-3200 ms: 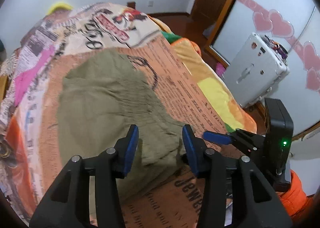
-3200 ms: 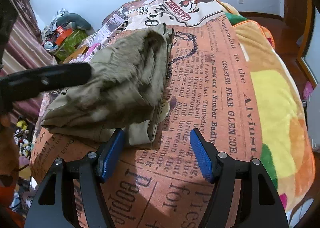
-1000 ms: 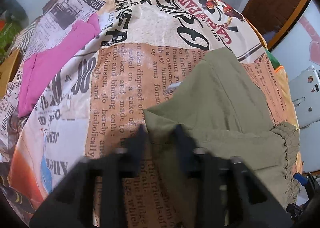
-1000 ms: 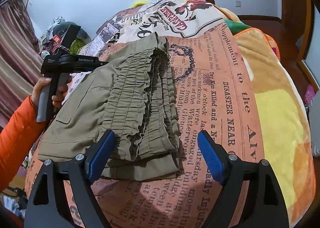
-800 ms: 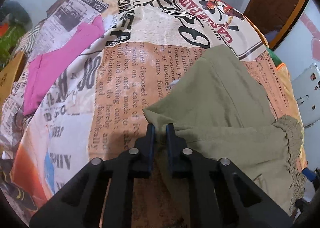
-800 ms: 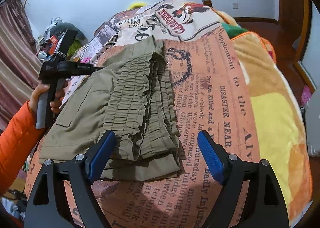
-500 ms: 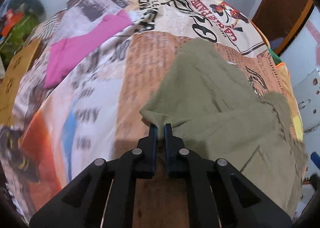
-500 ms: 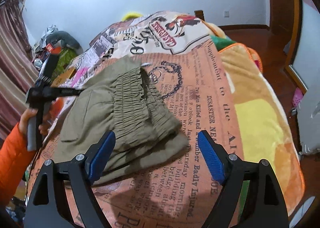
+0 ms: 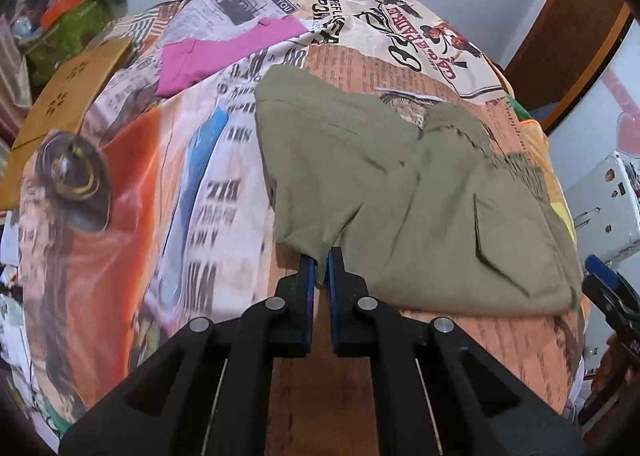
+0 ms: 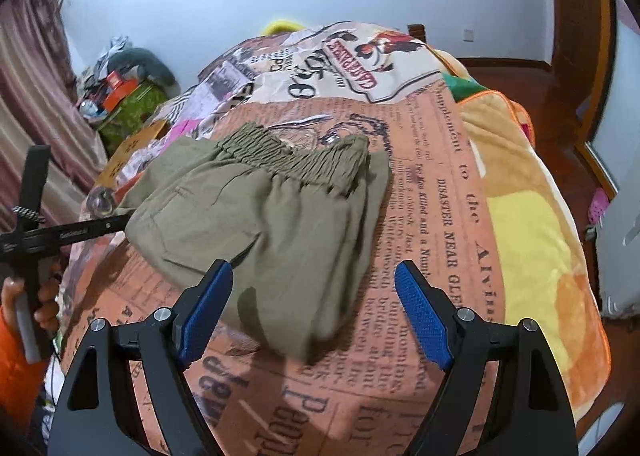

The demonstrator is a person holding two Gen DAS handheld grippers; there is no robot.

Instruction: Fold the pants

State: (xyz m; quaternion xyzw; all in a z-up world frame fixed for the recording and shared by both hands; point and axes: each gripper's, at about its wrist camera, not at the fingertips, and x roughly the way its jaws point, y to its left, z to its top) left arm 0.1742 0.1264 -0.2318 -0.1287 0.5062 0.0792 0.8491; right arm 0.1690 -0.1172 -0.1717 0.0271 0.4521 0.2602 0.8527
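Olive green pants (image 9: 420,196) lie folded on a bed with a newspaper-print cover (image 9: 168,184). My left gripper (image 9: 321,260) is shut on the near left corner of the pants and lifts that edge off the cover. In the right wrist view the pants (image 10: 272,216) show their gathered elastic waistband (image 10: 288,160) at the far side. My right gripper (image 10: 312,308) is open and empty, hovering just over the near edge of the pants. The left gripper's body (image 10: 60,234) reaches in from the left there.
A pink garment (image 9: 224,52) lies on the cover beyond the pants. A brown box (image 9: 60,108) and clutter sit at the far left of the bed. A white case (image 9: 600,208) stands on the right. A wooden door (image 10: 576,36) and floor lie to the right.
My left gripper closed on the pants' corner and pulled it toward me, dragging the folded pants along the bed. My right gripper stayed open and drew back and up.
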